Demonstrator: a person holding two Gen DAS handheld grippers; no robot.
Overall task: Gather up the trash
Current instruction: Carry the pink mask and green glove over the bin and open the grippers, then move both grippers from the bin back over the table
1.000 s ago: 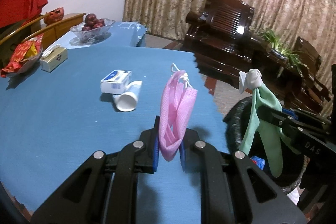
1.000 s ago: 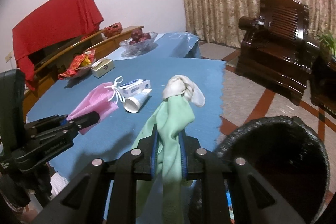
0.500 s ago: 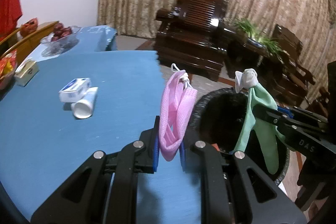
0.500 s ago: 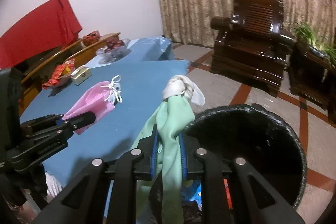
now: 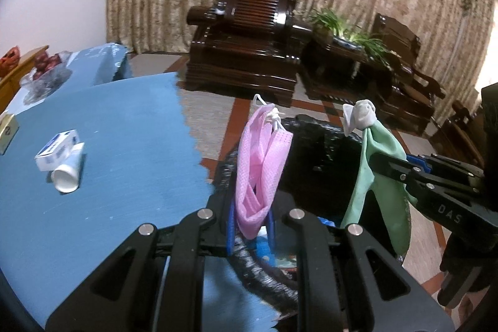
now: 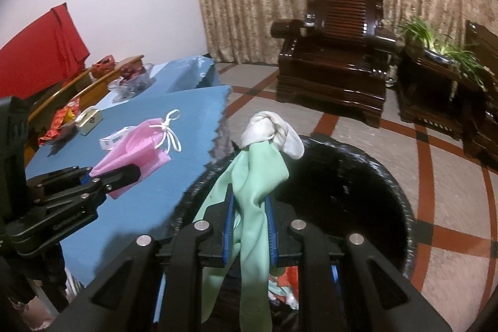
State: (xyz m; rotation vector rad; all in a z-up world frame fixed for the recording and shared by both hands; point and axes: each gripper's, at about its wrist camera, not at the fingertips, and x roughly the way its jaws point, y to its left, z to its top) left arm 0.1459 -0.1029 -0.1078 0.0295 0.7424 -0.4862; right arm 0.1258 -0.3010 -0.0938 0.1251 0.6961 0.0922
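Note:
My left gripper (image 5: 250, 226) is shut on a pink face mask (image 5: 260, 164), held at the near rim of the black-lined trash bin (image 5: 320, 142) beside the blue table. It also shows in the right wrist view (image 6: 124, 173) with the mask (image 6: 137, 145). My right gripper (image 6: 249, 232) is shut on a green rubber glove (image 6: 253, 185) with a white knotted end, held over the bin (image 6: 389, 185). The glove also shows in the left wrist view (image 5: 372, 176). Some trash lies in the bin's bottom.
A small white and blue box (image 5: 56, 150) and a white tube (image 5: 68, 173) lie on the blue table (image 5: 124, 145). A fruit bowl (image 5: 43, 67) and snack packets (image 6: 60, 120) stand at its far side. Dark wooden armchairs (image 5: 249, 33) and plants stand behind.
Both grippers have swung right, off the table and to the trash bin, still holding the mask and the glove. The bin now fills the lower middle of both views.

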